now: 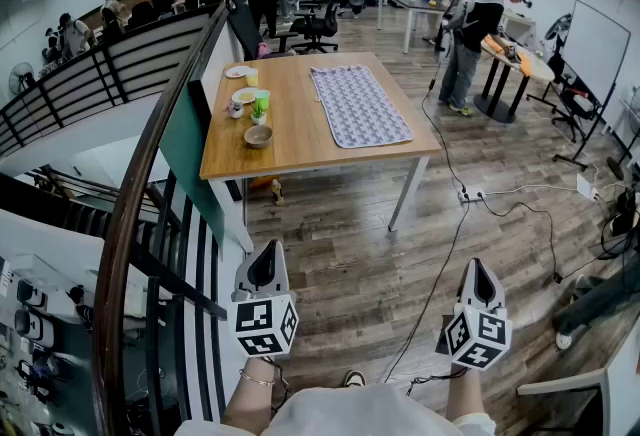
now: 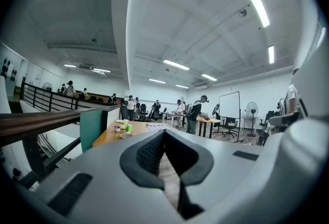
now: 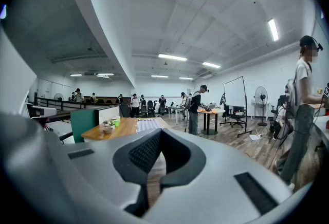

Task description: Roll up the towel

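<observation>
- here, the head view alone shows the towel (image 1: 360, 104) lying spread flat on the wooden table (image 1: 300, 149), well apart from the left gripper (image 1: 264, 261) and right gripper (image 1: 481, 278).
- only the gripper views show the jaws: both pairs closed tight, nothing between them.

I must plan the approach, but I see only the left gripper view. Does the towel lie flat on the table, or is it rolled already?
Observer: In the head view, the towel lies flat, fully unrolled, on the wooden table.
Operator: Is the way there free?
Observer: No, a black cable lies across the floor before the table's right side.
Operator: And the other gripper?
Observer: The right gripper is shut and empty, above the floor.
</observation>
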A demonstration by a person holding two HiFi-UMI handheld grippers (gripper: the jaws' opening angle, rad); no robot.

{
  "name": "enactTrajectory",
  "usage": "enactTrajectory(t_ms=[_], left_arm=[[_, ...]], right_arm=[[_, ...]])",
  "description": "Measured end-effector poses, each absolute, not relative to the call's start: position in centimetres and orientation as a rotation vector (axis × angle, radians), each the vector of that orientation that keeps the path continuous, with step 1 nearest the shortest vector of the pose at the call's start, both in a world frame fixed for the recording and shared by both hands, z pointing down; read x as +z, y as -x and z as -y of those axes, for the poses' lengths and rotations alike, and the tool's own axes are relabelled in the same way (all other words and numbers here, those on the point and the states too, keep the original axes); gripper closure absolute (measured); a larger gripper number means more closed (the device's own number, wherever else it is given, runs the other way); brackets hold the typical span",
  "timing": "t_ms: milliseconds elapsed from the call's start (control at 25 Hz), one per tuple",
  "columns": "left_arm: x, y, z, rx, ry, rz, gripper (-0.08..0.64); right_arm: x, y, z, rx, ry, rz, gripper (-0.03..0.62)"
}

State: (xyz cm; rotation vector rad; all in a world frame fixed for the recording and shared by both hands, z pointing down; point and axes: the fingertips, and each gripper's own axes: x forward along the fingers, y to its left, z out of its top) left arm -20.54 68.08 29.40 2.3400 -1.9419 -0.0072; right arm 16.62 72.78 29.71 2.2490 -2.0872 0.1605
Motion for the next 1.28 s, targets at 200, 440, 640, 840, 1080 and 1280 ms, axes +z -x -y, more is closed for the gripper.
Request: enactTrajectory(t_ms=[200,440,640,840,1080,1280], left_arm=[[29.2,20.1,-68.0,0.002,-2.348,1.936,0.557],[29.7,20.1,-68.3,0.018,-2.346,1.936,0.557],[30.1,19.7,-68.6,0.002,-2.302,1.923,0.557],[30.0,19.5,-68.6,-0.010,-2.285,1.920,0.555],[29.8,19.0,-68.5,-0.022,-2.299,1.901,0.440],[29.5,18.9,-68.0,-0.023,-2.304,1.905,0.346]], right_arm=[[29.5,-16.6,-72.6,0.166,-2.243,2.094,0.592],[30.5,-16.5,-72.7,0.191,-2.238,2.104,0.592],[30.5,-16.8,-72.8,0.233,-2.243,2.164,0.591],[30.2,-16.6,-72.7,0.205,-2.217,2.182,0.591],[30.0,-16.5,-72.3,0.196,-2.202,2.197,0.502],[29.6,-17.2,-71.7,0.179,-2.214,2.183,0.442]])
